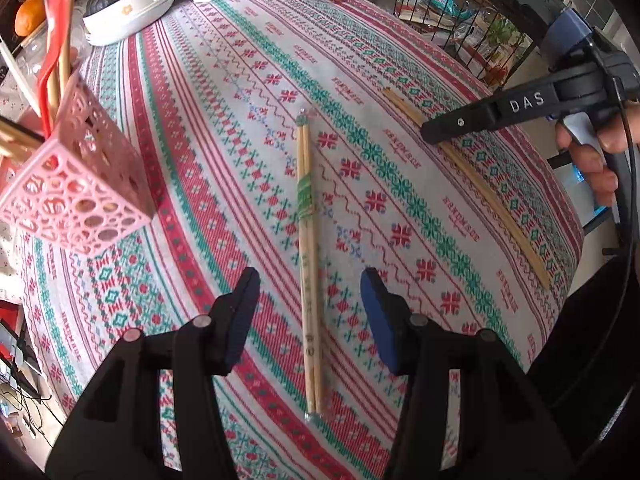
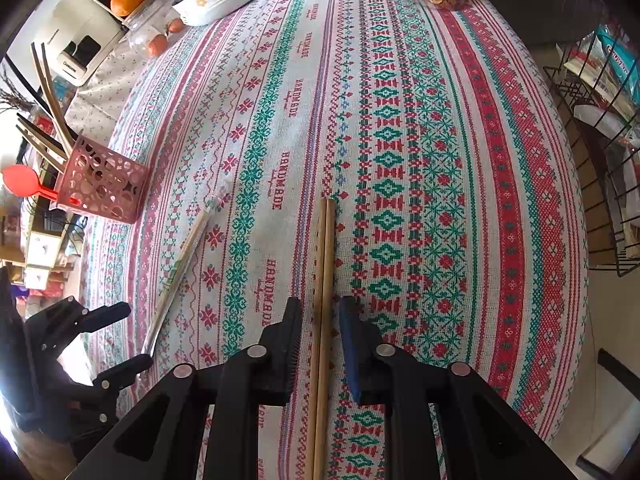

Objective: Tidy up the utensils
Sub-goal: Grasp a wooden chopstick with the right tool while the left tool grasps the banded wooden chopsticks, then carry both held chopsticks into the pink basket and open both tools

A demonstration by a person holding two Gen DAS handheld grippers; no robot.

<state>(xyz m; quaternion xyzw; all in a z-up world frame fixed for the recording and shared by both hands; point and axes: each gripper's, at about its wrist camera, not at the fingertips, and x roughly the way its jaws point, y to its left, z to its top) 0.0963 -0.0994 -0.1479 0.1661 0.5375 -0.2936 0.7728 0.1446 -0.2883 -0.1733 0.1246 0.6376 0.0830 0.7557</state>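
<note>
Jaws of both grippers stand apart and grip nothing: our left gripper (image 1: 310, 312) straddles the wrapped chopsticks (image 1: 307, 240), our right gripper (image 2: 320, 344) the bare chopsticks (image 2: 325, 280), both pairs lying flat on the tablecloth (image 2: 460, 120). We judge the pickup step is in hand; next each must sink and pinch, then carry leftward to the pink holder (image 2: 102, 188). Open cloth lies between; the holder sits near the table's left edge, already bristling with utensils.

Black hand-held gripper (image 1: 310, 312), blue pads, "DAS" lettering.
</note>
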